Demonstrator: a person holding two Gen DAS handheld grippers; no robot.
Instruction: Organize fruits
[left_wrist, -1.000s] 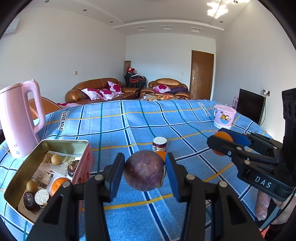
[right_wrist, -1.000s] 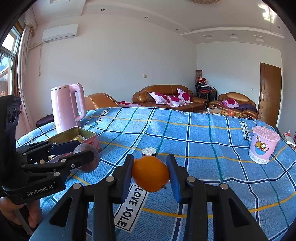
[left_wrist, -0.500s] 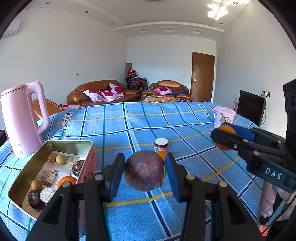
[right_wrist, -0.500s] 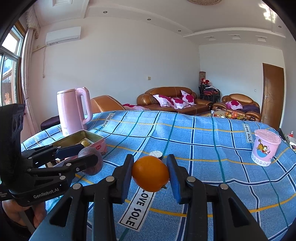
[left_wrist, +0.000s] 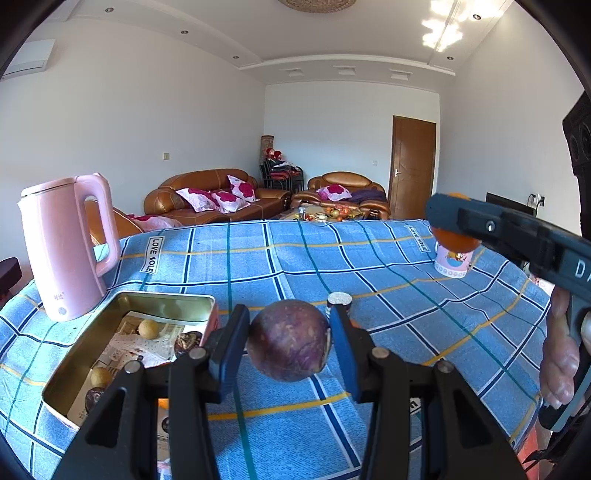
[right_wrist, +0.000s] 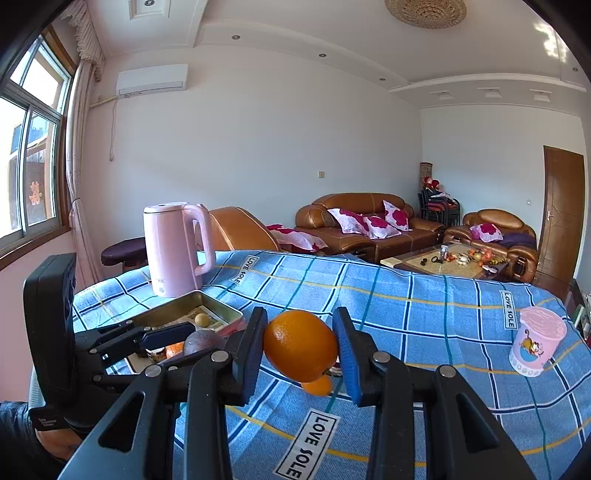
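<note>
A blue checked cloth (left_wrist: 388, 295) covers the table. On it lie a small orange fruit (right_wrist: 317, 386), a small jar (left_wrist: 340, 300), an open gold tin (left_wrist: 122, 339) with a few fruits inside, a pink kettle (left_wrist: 66, 243) behind the tin, and a pink cup (right_wrist: 537, 341) far off. Brown sofas (right_wrist: 369, 225) line the white wall beyond. Above the cloth, the left gripper (left_wrist: 288, 345) is clamped on a purple passion fruit (left_wrist: 288, 339) just beside the tin; the right gripper (right_wrist: 301, 345) grips an orange (right_wrist: 301, 345).
</note>
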